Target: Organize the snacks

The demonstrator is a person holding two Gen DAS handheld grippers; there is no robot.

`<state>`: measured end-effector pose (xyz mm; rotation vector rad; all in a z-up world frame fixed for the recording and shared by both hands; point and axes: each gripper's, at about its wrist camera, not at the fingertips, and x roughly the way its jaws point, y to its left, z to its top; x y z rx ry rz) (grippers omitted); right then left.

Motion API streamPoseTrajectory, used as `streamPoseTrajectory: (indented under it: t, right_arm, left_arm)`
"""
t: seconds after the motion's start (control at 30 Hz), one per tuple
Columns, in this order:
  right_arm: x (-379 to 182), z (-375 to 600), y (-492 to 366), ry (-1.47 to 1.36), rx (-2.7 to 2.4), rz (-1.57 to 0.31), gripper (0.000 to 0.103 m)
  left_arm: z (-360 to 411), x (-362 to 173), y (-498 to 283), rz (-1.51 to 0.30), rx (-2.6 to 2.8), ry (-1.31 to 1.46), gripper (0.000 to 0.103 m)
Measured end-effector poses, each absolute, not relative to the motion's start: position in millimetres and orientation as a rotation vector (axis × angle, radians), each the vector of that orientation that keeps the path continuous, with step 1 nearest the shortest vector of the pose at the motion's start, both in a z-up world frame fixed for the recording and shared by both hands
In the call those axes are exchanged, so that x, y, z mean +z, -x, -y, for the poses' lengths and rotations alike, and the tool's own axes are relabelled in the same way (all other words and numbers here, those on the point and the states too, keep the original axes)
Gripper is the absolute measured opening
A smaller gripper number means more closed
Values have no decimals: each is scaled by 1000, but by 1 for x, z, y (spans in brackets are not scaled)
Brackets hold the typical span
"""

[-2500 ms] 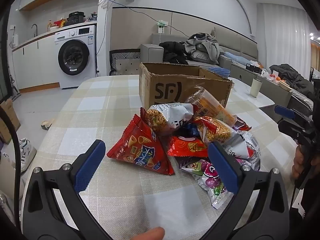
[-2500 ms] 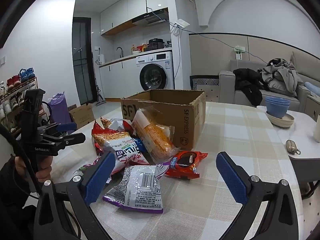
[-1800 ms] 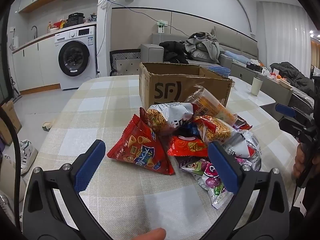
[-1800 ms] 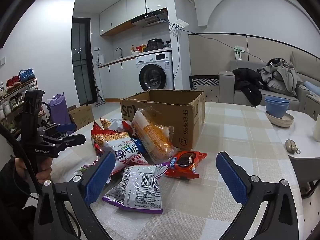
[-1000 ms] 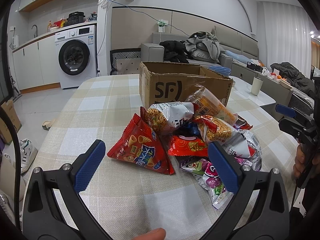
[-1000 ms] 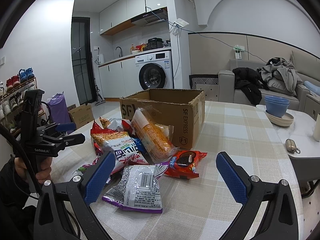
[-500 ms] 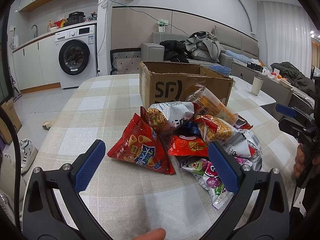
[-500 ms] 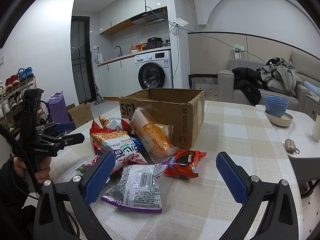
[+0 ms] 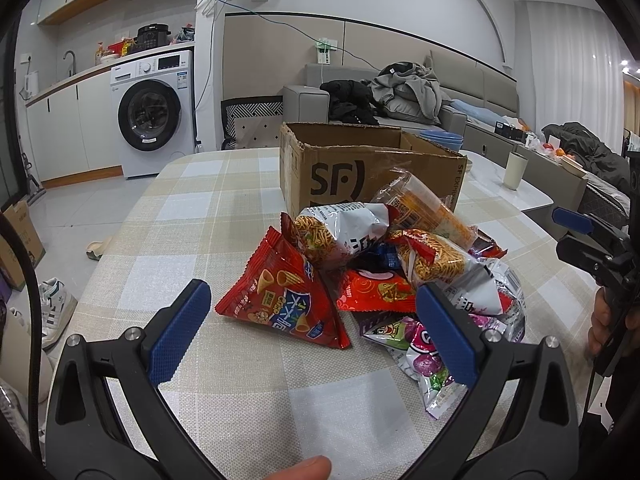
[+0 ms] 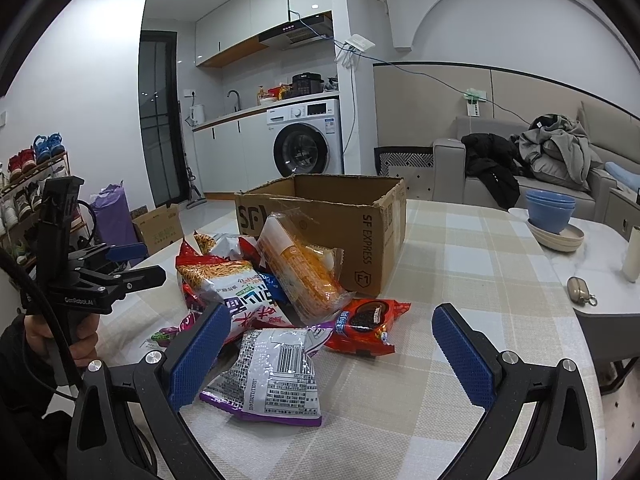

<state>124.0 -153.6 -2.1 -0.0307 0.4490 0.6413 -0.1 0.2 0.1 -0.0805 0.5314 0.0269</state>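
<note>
A pile of snack bags lies on the checked tablecloth in front of an open cardboard box (image 9: 368, 168), which also shows in the right wrist view (image 10: 344, 216). A red cone-snack bag (image 9: 284, 300) lies nearest my left gripper (image 9: 312, 324), which is open and empty above the table. My right gripper (image 10: 332, 344) is open and empty, with a silver-and-purple bag (image 10: 272, 372) between its fingers and a red cookie pack (image 10: 368, 320) just beyond. A clear orange bag (image 10: 300, 264) leans on the box.
A white side table to the right holds blue bowls (image 10: 550, 208), a cup (image 9: 514, 170) and a small pouch (image 10: 578, 290). A sofa with clothes (image 9: 400, 92) and a washing machine (image 9: 150, 116) stand behind. Each gripper shows in the other's view.
The right wrist view has shifted very slightly; both grippers stay open and empty and the snacks have not moved.
</note>
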Motion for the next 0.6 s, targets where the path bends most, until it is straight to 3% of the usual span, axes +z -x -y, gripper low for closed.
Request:
streamPoseTrajectory:
  t: [0.6]
  right_arm:
    - [-5, 154, -122, 48, 607, -493, 103]
  left_arm:
    - [-1, -5, -2, -548, 22, 88, 102]
